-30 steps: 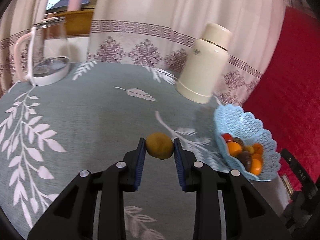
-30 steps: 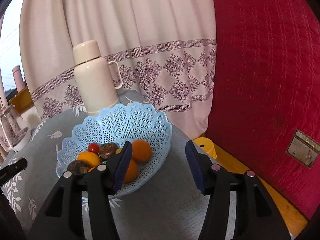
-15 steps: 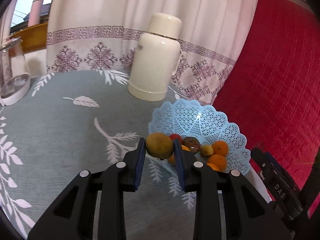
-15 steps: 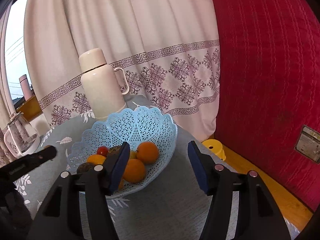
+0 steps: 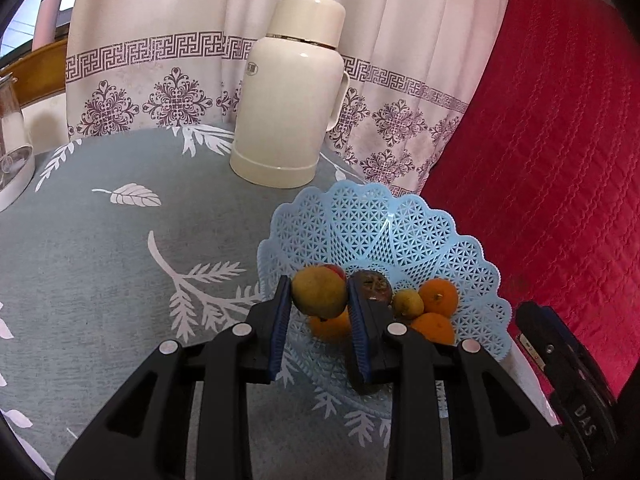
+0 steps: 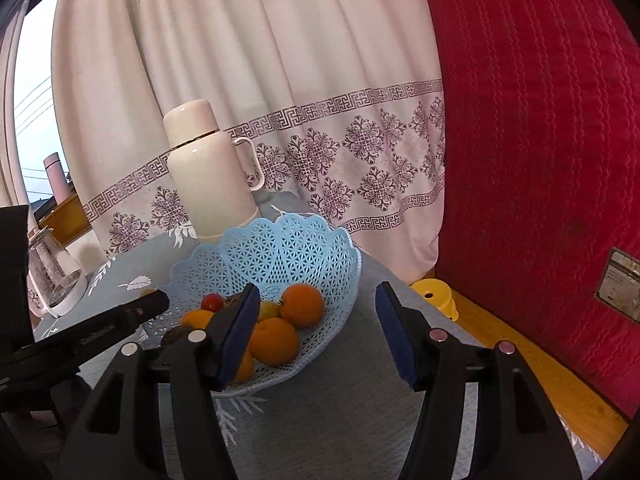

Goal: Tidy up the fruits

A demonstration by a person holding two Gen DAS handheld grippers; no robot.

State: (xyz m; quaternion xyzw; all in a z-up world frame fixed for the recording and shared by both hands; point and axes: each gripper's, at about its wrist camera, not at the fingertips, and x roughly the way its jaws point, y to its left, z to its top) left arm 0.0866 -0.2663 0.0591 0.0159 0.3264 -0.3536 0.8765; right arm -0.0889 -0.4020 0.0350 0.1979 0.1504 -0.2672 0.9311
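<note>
My left gripper (image 5: 318, 284) holds a yellow-green citrus fruit (image 5: 320, 294) between its blue pads, just above the near left part of the light blue lattice basket (image 5: 400, 216). Its jaws are opening, and the pads still touch the fruit. In the basket lie oranges (image 5: 438, 296), a dark brown fruit (image 5: 374, 284), a small yellow-green fruit (image 5: 408, 302) and a red tomato (image 6: 212, 302). My right gripper (image 6: 318, 292) stands open with nothing between its pads, low in front of the basket (image 6: 280, 248). One left finger (image 6: 120, 316) reaches in from the left there.
A cream thermos (image 5: 290, 92) stands behind the basket on the grey-green leaf-print tablecloth (image 5: 100, 260). A glass kettle (image 5: 12, 140) sits at the far left. A red quilted surface (image 5: 540, 160) rises right of the table, with a yellow stool (image 6: 434, 296) below it.
My left gripper has carried the fruit rightward from the middle of the table to above the basket. The right gripper's jaws stand a little wider than a second ago.
</note>
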